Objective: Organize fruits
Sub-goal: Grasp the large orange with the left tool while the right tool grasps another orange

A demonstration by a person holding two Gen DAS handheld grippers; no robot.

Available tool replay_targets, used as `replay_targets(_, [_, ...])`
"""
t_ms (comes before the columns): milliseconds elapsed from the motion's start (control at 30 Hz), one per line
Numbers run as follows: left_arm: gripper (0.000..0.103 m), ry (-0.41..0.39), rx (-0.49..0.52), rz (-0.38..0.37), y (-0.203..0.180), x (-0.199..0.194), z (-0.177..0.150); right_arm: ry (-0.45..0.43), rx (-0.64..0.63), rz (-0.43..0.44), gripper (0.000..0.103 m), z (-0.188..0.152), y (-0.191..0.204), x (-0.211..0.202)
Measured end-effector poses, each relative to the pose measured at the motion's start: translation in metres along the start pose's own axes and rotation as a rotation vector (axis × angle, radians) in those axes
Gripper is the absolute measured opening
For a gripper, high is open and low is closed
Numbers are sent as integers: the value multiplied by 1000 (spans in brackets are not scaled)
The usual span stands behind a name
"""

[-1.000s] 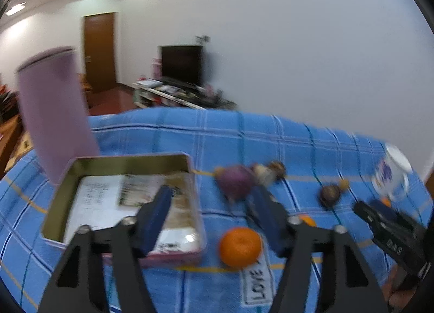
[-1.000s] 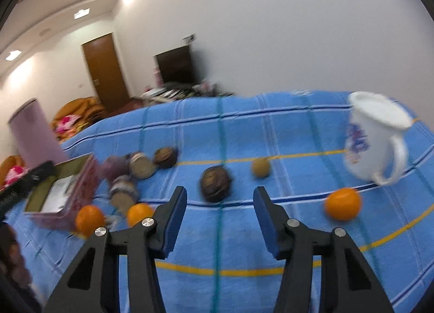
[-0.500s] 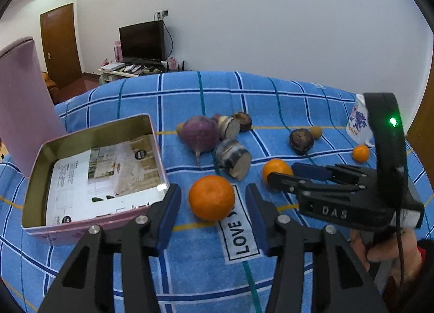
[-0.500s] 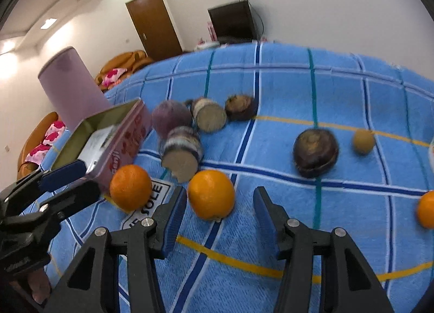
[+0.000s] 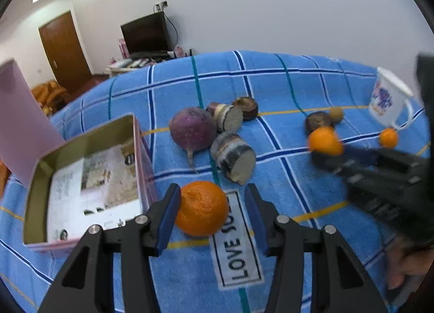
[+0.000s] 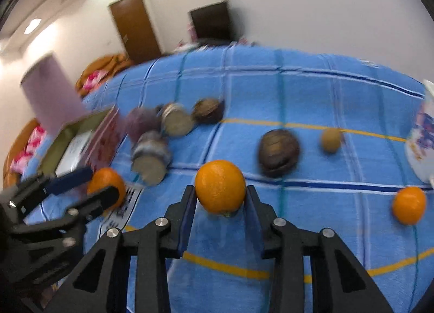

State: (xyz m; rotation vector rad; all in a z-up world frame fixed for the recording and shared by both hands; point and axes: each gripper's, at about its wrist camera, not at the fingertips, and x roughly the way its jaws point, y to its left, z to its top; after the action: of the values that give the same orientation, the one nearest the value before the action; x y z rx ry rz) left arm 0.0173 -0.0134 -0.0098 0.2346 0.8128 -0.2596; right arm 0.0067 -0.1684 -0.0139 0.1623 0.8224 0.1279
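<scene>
The right hand-held gripper (image 6: 220, 199) pinches an orange (image 6: 220, 190). The left hand-held gripper (image 5: 213, 206) is wide, with a second orange (image 5: 202, 207) between its jaws, just beside the tin (image 5: 40, 161). This looks like the picking-up step. Next, I think, the left one must squeeze, then both go to the tin. A tag (image 5: 235, 242) beside the tin reads "LOVE".

Orange (image 6: 220, 186) between right gripper (image 6: 220, 199) fingers
</scene>
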Motion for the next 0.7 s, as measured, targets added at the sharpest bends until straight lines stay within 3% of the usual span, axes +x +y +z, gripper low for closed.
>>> replay_targets(133, [50, -18, 61, 55, -16, 2, 5, -72, 75, -5, 38, 2, -19, -19])
replay_targets(300, [49, -34, 159, 73, -41, 4, -1, -106, 61, -24, 38, 4, -17, -26])
replay_targets(433, [49, -60, 168, 270, -51, 4, -3, -110, 64, -20, 38, 6, -16, -26])
replay_targets(567, [52, -168, 267, 460, -76, -8, -8, -113, 80, -25, 38, 6, -19, -26])
replay_targets(700, [54, -121, 194, 482, -66, -8, -6, -112, 122, -29, 39, 4, -30, -28])
